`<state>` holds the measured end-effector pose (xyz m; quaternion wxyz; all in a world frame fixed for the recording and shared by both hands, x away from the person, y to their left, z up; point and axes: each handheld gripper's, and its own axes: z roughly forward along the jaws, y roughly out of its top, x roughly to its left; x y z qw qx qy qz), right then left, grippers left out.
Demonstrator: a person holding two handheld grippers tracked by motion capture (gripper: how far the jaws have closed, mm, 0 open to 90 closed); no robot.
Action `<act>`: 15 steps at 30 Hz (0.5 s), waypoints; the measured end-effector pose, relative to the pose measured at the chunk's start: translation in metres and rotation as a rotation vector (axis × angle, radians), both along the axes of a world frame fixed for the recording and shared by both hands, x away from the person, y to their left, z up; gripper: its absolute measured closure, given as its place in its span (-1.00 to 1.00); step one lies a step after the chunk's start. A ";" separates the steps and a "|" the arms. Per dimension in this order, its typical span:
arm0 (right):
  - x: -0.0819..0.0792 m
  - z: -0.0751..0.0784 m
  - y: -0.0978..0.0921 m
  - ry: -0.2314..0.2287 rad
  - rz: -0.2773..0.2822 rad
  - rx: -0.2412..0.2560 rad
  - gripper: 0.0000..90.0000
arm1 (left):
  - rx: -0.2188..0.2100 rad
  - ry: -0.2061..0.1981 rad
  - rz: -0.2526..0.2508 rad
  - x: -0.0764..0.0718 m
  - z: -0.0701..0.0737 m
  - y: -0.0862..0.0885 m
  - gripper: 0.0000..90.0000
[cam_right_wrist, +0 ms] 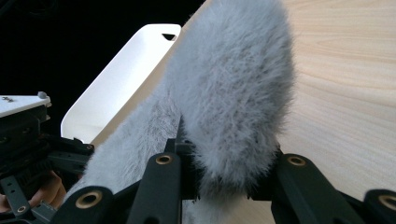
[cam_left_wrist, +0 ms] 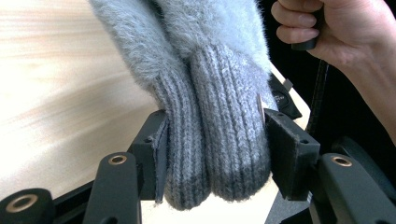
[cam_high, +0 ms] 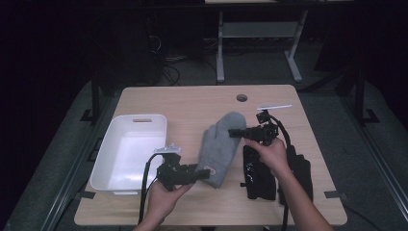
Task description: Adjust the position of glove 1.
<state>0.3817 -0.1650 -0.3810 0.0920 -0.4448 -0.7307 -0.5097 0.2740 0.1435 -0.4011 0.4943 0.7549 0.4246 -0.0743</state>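
Observation:
A pair of grey fuzzy mittens [cam_high: 220,144] lies stacked in the middle of the wooden table [cam_high: 192,103]. My left gripper [cam_high: 204,173] is shut on the ribbed knit cuffs [cam_left_wrist: 215,154] at the near end, both cuffs squeezed between its jaws. My right gripper [cam_high: 234,133] is shut on the fluffy tip end [cam_right_wrist: 233,102] of the mittens at their right edge. Both hands hold the grippers from below.
An empty white bin [cam_high: 129,153] stands left of the mittens, also seen as the white bin [cam_right_wrist: 121,79] in the right gripper view. Black gloves or fabric [cam_high: 260,175] lie at the right near the front edge. A white pen-like stick [cam_high: 274,107] lies at the back right.

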 end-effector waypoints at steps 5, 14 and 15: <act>0.003 0.011 0.004 -0.012 -0.010 0.020 0.58 | 0.005 -0.024 0.008 0.001 0.010 0.004 0.01; 0.006 0.030 0.017 -0.035 -0.021 0.027 0.58 | 0.025 -0.072 0.018 0.002 0.026 0.013 0.01; 0.006 0.033 0.018 -0.038 -0.021 0.028 0.58 | 0.024 -0.075 0.018 0.002 0.027 0.014 0.01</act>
